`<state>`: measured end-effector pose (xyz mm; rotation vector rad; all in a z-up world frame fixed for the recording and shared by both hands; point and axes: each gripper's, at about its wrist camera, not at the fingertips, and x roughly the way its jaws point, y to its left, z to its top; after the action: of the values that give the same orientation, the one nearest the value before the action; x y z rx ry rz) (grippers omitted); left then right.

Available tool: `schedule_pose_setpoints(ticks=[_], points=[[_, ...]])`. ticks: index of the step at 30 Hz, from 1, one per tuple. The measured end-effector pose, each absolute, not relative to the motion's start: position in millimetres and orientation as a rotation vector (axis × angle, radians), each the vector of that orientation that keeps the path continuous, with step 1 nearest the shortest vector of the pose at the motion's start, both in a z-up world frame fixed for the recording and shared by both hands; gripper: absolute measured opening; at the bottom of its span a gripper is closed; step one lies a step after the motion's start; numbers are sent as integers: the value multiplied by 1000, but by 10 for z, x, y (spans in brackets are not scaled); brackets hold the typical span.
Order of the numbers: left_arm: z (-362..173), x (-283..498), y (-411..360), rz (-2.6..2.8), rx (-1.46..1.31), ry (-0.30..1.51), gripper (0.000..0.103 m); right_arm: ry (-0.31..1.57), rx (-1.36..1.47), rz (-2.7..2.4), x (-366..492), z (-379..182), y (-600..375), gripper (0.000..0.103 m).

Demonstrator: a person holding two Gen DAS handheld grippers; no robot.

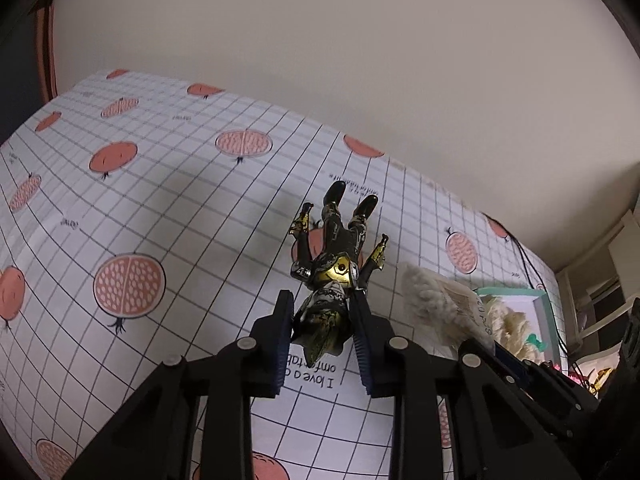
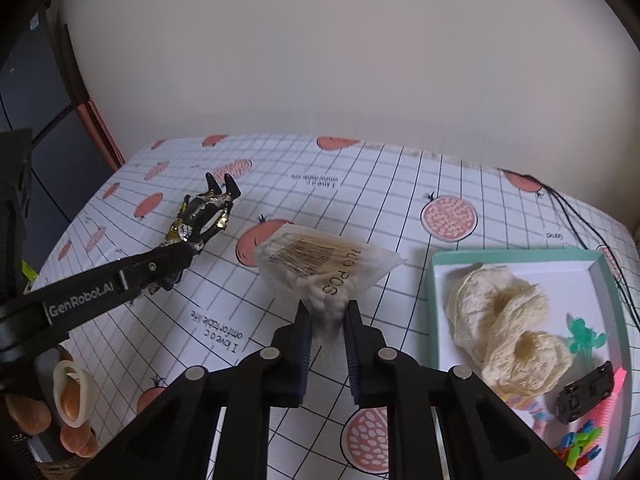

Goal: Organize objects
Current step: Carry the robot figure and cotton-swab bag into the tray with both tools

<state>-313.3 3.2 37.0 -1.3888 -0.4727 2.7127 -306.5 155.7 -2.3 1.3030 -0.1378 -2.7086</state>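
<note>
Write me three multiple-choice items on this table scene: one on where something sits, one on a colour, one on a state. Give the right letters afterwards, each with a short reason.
1. Where do the pale mesh rings lie?
A. in the teal-rimmed tray
B. on the bare tablecloth
C. in the left claw

2. What colour are the fruits printed on the tablecloth?
A. blue
B. salmon pink
C. green

3. What is the right claw doing with the cotton swab bag?
A. hovering apart from it
B. pinching its lower end
C. pressing it flat on the table

Key: 1 A, the rings rest inside the tray's white floor. 2 B, every printed fruit is salmon pink. 3 B, the bag's bunched end sits squeezed between the pads, while the left claw grips the black and gold figure.
</note>
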Motion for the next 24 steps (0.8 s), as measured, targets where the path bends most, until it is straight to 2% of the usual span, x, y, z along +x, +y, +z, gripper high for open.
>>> schedule_pose_setpoints(ticks=[14,24], points=[[715,-3095,325,2721,-1283,-412,29,-172,1221,-2768,-2942,300,1872,16],[903,-3049,781,2674,-1221,-354,29,-224,1213,-2881,-2752,471,2525,16]])
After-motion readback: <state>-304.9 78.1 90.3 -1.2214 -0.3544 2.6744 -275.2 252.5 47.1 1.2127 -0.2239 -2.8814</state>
